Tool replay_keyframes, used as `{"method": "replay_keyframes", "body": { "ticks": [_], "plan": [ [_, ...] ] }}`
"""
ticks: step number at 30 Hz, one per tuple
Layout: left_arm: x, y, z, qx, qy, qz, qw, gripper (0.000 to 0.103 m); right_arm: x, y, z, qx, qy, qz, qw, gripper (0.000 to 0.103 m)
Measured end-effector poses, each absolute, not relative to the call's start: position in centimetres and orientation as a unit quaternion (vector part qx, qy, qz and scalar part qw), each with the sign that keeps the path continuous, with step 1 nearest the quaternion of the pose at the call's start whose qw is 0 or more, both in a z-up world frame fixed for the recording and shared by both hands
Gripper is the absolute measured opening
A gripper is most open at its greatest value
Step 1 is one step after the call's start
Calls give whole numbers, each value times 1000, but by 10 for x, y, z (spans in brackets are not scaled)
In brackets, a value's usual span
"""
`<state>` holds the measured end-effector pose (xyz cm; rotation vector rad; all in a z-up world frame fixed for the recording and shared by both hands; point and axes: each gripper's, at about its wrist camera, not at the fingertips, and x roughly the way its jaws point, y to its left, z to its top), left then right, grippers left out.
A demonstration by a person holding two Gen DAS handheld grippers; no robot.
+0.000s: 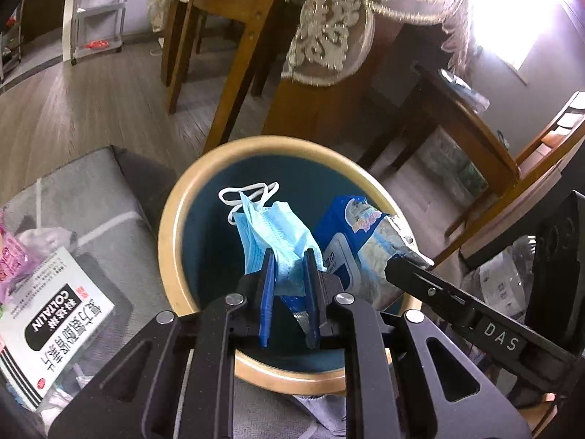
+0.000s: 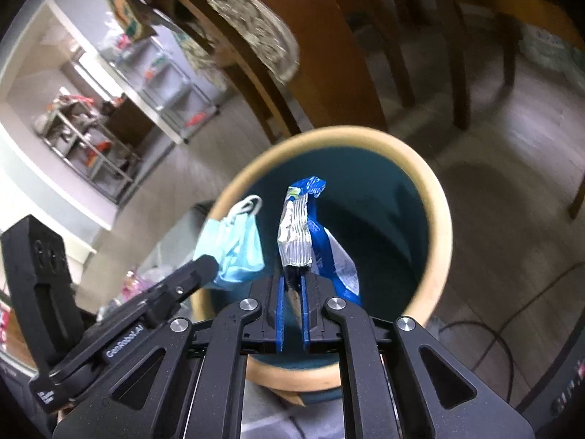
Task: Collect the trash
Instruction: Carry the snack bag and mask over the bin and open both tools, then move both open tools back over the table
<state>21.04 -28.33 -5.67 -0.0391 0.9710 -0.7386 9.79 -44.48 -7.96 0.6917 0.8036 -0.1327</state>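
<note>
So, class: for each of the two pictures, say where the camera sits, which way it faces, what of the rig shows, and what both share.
Left wrist: on the left gripper, looking down into the bin; its jaws pinch a blue face mask; the right gripper's finger enters at right.
Right wrist: on the right gripper, facing down into the bin; it pinches a blue foil wrapper; the left gripper enters at left.
Shared: bin, mask, wrapper.
</note>
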Motion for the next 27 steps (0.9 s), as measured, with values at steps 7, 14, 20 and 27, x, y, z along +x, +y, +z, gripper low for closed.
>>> {"method": "replay_keyframes", "body": {
  "ticks": [7,14,20,27],
  "plan": [
    [209,-283,-64,-10,466,-341,817,22,95,-448,-83,346,392,-73,849,20],
    [202,-265,-51,-19,449,-334,828,40,89,-446,-78,346,388,-81,850,39],
    [192,-236,-32,-32,429,-322,843,52,84,-439,-71,333,377,-72,861,46],
    [170,-184,-5,-22,392,-294,871,68,91,-408,-60,270,376,-43,886,52]
  ]
}}
